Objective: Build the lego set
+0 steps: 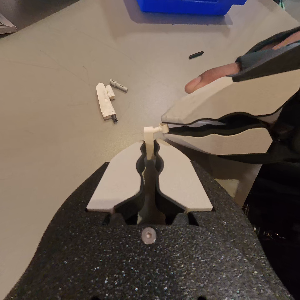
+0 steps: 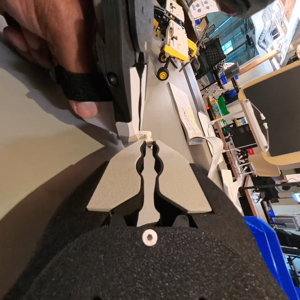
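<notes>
Left claw pinching a cream plastic beam, right claw clamped on its small side connector, above the worktop.

Grey tabletop: a long white plastic beam piece lies left of centre, with a short grey plastic pin just beside its far end. A small black ribbed bar lies farther back to the right. A blue plastic bin stands at the far edge. An off-white plastic connector piece is above the near-centre tabletop, between the left gripper in front and the right gripper at its right.
</notes>
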`<move>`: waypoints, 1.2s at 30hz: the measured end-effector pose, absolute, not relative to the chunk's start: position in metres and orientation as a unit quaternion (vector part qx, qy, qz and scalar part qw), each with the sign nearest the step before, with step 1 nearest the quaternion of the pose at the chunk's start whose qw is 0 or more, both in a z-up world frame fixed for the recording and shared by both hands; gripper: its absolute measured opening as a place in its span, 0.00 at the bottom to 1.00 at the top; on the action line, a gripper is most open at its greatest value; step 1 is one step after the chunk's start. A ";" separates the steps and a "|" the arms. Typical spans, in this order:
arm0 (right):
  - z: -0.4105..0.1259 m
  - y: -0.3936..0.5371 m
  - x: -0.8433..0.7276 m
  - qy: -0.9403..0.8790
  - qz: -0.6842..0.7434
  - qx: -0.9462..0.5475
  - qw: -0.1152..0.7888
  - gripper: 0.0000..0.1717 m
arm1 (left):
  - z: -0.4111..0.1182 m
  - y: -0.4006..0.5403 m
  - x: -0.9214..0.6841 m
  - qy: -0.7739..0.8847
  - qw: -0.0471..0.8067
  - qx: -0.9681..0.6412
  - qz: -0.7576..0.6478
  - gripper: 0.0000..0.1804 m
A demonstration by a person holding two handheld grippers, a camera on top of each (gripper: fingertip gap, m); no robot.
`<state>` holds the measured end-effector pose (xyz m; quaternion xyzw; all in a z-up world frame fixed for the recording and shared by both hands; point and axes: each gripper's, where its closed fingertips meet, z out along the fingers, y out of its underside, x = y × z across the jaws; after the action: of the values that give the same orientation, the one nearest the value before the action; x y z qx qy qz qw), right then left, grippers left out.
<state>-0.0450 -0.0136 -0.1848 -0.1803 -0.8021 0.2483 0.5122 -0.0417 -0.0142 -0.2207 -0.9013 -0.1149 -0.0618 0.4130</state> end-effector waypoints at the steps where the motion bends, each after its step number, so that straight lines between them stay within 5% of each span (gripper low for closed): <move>1: -0.185 -0.014 -0.045 -0.802 0.242 -0.174 0.518 0.04 | -0.221 -0.014 -0.042 -0.114 0.411 -0.902 -0.059 0.05; 8: -0.182 -0.016 -0.047 -0.786 0.197 -0.171 0.560 0.04 | -0.220 -0.012 -0.042 -0.118 0.416 -0.899 -0.065 0.05; 19: -0.167 -0.019 -0.042 -0.763 0.386 -0.217 0.471 0.04 | -0.203 -0.014 -0.031 -0.109 0.463 -0.859 -0.190 0.05; 36: -0.172 -0.020 -0.042 -0.773 0.265 -0.139 0.560 0.04 | -0.208 -0.014 -0.031 -0.107 0.448 -0.869 -0.182 0.05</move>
<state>-0.0421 -0.0199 -0.1718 -0.1392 -0.7727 0.2646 0.5599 -0.0315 -0.0140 -0.2079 -0.8685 -0.1075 -0.1817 0.4484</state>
